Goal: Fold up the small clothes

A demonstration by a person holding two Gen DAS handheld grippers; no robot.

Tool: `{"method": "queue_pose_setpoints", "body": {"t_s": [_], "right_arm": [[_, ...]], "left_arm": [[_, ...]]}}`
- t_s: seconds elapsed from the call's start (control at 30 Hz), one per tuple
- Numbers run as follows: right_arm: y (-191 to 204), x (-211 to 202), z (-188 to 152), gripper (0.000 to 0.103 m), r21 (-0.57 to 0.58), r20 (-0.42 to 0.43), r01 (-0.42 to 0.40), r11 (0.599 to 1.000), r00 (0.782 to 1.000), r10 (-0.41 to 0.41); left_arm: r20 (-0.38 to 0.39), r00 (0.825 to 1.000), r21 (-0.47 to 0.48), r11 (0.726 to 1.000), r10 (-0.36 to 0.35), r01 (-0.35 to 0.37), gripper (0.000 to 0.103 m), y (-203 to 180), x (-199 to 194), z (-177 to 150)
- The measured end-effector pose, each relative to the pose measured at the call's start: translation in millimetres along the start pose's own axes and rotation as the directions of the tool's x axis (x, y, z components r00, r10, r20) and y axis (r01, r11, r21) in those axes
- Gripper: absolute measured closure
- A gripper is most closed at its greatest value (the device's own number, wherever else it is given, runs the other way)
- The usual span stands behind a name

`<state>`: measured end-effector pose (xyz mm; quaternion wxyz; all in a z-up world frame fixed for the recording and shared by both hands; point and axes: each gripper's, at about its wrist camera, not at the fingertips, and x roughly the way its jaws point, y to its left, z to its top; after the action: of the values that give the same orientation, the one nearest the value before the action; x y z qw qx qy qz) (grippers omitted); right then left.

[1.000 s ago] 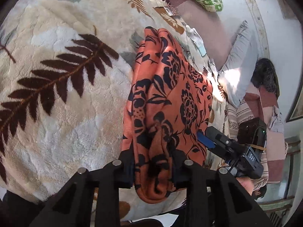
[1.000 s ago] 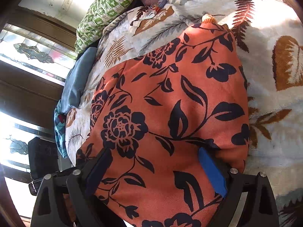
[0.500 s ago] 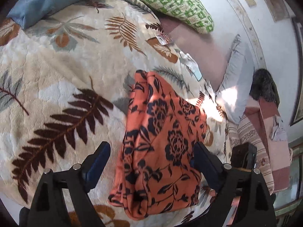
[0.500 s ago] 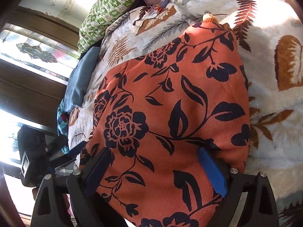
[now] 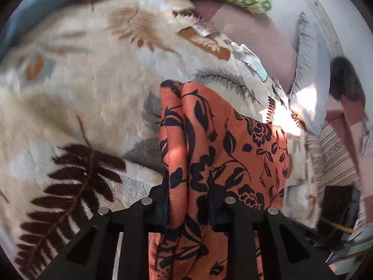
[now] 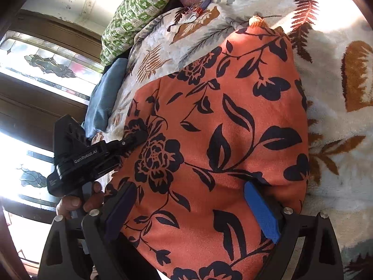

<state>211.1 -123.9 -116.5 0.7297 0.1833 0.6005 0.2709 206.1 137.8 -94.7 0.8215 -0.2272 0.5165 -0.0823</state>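
Left tongs [image 5: 188, 206], marked "GenRobot.AI", are closing on the bunched orange floral garment [image 5: 223, 154]; right tongs [image 6: 193, 212] are standing released over it, green pillow [image 6: 139, 11] lying upper left.

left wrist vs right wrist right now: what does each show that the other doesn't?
Left wrist only: the left claw closing on a bunched fold of the orange floral garment, a grey pillow by the wall, and striped fabric at the right.

Right wrist only: the right claw with its jaws wide and the garment spread flat between them, the stained-glass window, and a hand carrying the left claw.

Both: the garment, leaf-print blanket, green patterned pillow, blue cushion.
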Motion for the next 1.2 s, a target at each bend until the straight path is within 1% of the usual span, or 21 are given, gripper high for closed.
{"method": "queue_pose_setpoints", "body": {"t_s": [0.07,0.1,0.13,0.17,0.2,0.23,0.27,0.3,0.33,0.4,0.47,0.6,0.7,0.77,0.83,0.9,1.0,1.07,1.1,1.17,1.2], "right_arm": [[-1,-1,-1,0.008,-0.003,0.005,-0.003,1.000,1.000,0.003],[-3,-2,-1,0.008,0.002,0.008,-0.008,1.000,1.000,0.008],[-5,-3,-1,0.008,0.009,0.009,-0.017,1.000,1.000,0.017],[-6,-3,-1,0.008,0.015,0.010,-0.025,1.000,1.000,0.025],[-6,-3,0,0.008,0.016,0.007,-0.028,0.999,1.000,0.028],[-5,-2,0,0.008,0.014,0.004,-0.024,1.000,1.000,0.024],[-3,-2,1,0.008,0.010,0.003,-0.014,1.000,1.000,0.014],[-1,-2,1,0.008,0.005,0.003,-0.004,1.000,1.000,0.004],[0,-2,0,0.008,0.000,0.006,0.003,1.000,1.000,-0.003],[1,-2,-1,0.004,-0.005,0.018,-0.009,1.000,1.000,0.009],[-1,-4,-4,0.004,-0.005,0.046,-0.024,1.000,0.999,0.024],[-4,-12,-10,0.004,0.007,0.095,-0.062,0.998,0.994,0.061],[-4,-27,-15,0.004,0.043,0.113,-0.073,0.996,0.991,0.068],[-2,-45,-25,0.004,0.055,0.162,-0.075,0.996,0.985,0.066],[-1,-61,-35,0.004,0.034,0.205,-0.115,0.993,0.973,0.105],[-3,-65,-45,0.004,0.036,0.196,-0.135,0.990,0.973,0.126],[-21,-43,-51,0.005,0.080,0.120,-0.141,0.987,0.984,0.131],[-22,-45,-51,0.005,0.116,0.134,-0.146,0.983,0.982,0.130],[-15,-51,-49,0.004,0.124,0.136,-0.129,0.984,0.984,0.112],[-1,-62,-48,0.004,0.075,0.163,-0.127,0.989,0.980,0.114],[5,-64,-47,0.004,0.038,0.172,-0.135,0.990,0.977,0.126]], "left_arm": [[0.099,0.990,0.165,0.979,0.103,-0.119,0.078,-35,-13,-11],[0.112,0.984,0.190,0.968,0.141,-0.160,0.078,-42,-10,-14],[0.088,0.983,0.171,0.969,0.163,-0.176,0.078,-37,-2,-14],[0.020,0.988,0.109,0.982,0.155,-0.156,0.075,-22,14,-12],[-0.037,0.994,0.012,0.995,0.099,-0.099,0.066,-2,23,-7],[-0.058,0.998,-0.072,0.997,0.028,-0.032,0.065,17,19,-3],[-0.067,0.998,-0.127,0.992,-0.017,0.008,0.063,25,13,0],[-0.065,0.998,-0.149,0.989,-0.023,0.013,0.052,27,5,2],[-0.040,0.999,-0.141,0.990,-0.010,0.004,0.046,25,-5,2],[0.039,0.999,-0.106,0.994,-0.004,0.009,0.029,21,-26,-4],[0.055,0.998,-0.098,0.995,-0.002,0.007,0.020,18,-39,-14],[0.053,0.999,-0.122,0.993,0.010,-0.003,0.020,16,-57,-45],[0.059,0.994,-0.078,0.993,0.094,-0.089,0.020,10,-58,-65],[0.051,0.985,-0.044,0.985,0.167,-0.165,0.020,4,-54,-74],[0.063,0.979,-0.017,0.981,0.196,-0.195,0.020,-1,-53,-81],[0.056,0.978,0.005,0.979,0.202,-0.202,0.020,-6,-46,-85],[-0.035,0.975,0.045,0.975,0.220,-0.219,0.019,-7,-21,-88],[-0.019,0.976,0.028,0.976,0.215,-0.215,0.019,-5,-29,-88],[0.007,0.978,0.019,0.978,0.207,-0.207,0.020,-5,-39,-88],[0.096,0.978,0.019,0.982,0.184,-0.186,0.020,-7,-57,-87],[0.109,0.978,0.025,0.983,0.180,-0.184,0.020,-7,-59,-87]]}}
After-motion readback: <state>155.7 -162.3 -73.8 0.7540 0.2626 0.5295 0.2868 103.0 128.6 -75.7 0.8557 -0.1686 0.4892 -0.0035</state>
